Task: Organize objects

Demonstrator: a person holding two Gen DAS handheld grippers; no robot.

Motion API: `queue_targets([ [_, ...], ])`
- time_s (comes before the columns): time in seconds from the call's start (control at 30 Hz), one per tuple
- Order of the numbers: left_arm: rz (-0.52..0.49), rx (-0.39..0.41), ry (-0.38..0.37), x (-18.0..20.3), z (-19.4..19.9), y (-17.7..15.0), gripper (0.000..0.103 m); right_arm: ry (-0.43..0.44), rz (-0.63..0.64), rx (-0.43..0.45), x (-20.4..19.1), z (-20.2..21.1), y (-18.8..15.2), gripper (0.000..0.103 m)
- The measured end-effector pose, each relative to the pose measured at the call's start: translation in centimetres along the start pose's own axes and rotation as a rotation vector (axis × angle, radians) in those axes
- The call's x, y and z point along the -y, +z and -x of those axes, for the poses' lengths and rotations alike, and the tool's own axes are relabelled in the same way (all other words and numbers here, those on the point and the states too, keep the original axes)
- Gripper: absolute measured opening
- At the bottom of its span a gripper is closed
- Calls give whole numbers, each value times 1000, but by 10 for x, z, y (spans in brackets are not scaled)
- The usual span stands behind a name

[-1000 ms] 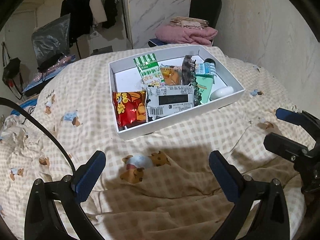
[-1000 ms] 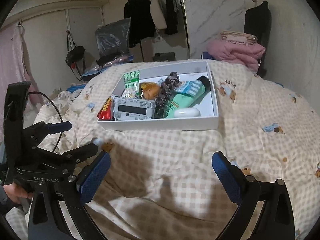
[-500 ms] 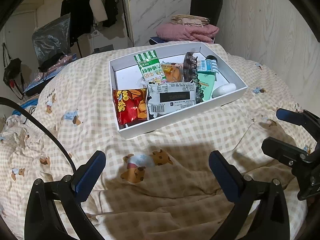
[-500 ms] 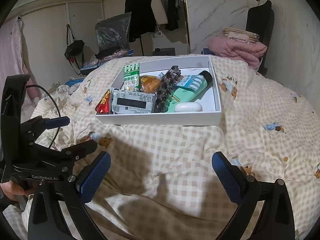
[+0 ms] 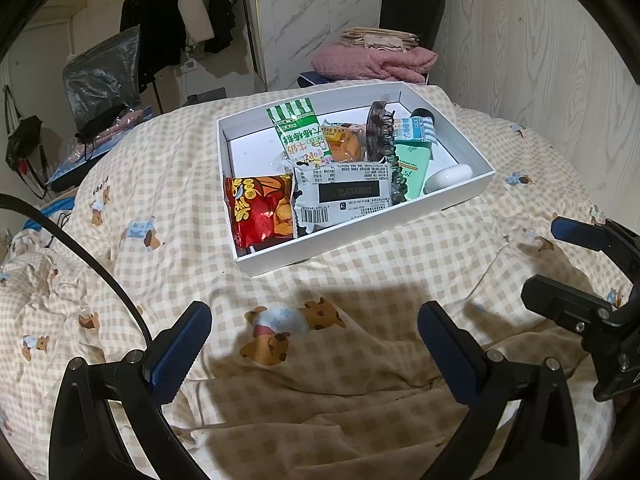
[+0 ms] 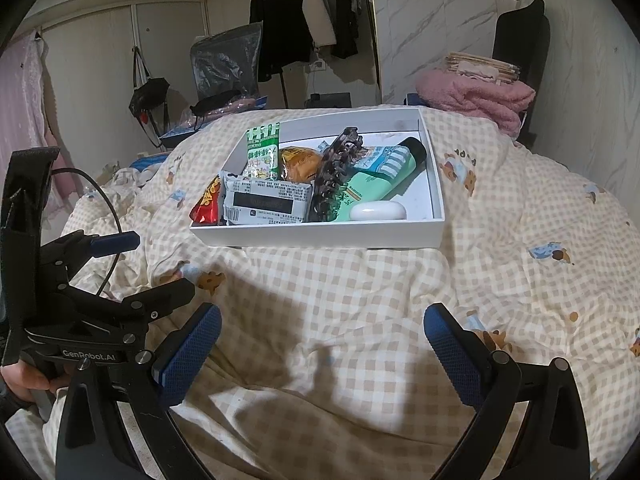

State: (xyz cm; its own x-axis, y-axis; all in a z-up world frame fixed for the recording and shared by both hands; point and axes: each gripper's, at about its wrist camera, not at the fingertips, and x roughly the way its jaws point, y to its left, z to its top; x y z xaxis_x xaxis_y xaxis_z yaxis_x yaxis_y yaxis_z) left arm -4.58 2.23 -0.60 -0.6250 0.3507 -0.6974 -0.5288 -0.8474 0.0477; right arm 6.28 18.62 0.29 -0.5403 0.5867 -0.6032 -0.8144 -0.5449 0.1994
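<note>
Hovering wide and empty over the bed, the left hand-held gripper (image 5: 312, 336) and right hand-held gripper (image 6: 322, 336) face the white box (image 5: 360, 236) ahead; next likely reaching for the near red snack bag (image 5: 260, 210).

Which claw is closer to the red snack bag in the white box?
Left, slightly. The left claw hovers open over the blanket just short of the red snack bag. The right claw, also open, sits farther toward the box's other end.
</note>
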Motion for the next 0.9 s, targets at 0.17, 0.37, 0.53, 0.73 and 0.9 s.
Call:
queue_targets([
  [0.17, 0, 0, -1, 0, 0, 0, 103, 2, 0, -3, 0, -1, 0, 102],
  [0.37, 0, -1, 0, 0, 0, 0, 103, 2, 0, -4, 0, -2, 0, 102],
  [0.53, 0, 0, 0, 1, 0, 0, 103, 3, 0, -7, 0, -3, -1, 102],
  [0.73, 0, 0, -1, 0, 0, 0, 103, 4, 0, -10, 0, -5, -2, 102],
  [0.9, -1, -2, -1, 1, 0, 0, 103, 4, 0, -11, 0, -5, -2, 102],
])
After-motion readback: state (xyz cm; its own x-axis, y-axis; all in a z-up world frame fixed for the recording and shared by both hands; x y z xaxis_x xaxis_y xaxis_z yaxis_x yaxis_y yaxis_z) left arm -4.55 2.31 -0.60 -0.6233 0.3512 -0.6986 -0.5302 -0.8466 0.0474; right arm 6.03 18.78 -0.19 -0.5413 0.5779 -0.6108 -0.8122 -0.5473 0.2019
